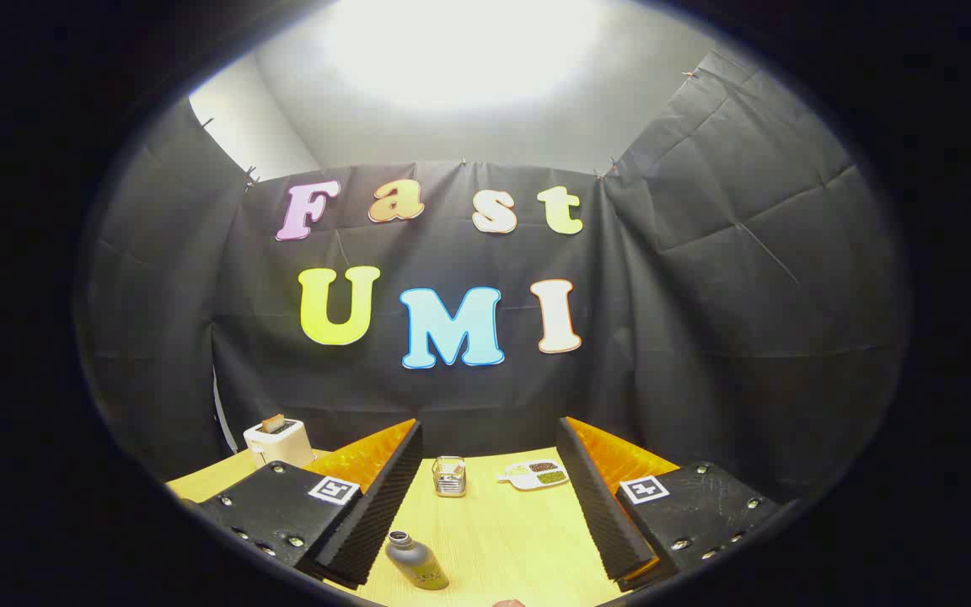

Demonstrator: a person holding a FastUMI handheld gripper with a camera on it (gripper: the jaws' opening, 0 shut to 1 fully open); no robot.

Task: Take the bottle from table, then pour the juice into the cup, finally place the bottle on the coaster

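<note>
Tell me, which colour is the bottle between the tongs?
Grey bottle, darker cap; gripper view, between the open tongs.

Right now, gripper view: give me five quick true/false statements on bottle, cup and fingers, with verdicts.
1. The gripper is shut on the bottle. False: its fingers stand wide apart and touch nothing.
2. The bottle stands on the table between the fingers, nearer the left one. True.
3. The cup lies tipped on its side. False: it stands upright, beyond the bottle.
4. A small dish with dark and green contents sits right of the cup. True.
5. The white toaster sits between the fingers. False: it is beyond the left finger, at the table's far left.
</note>
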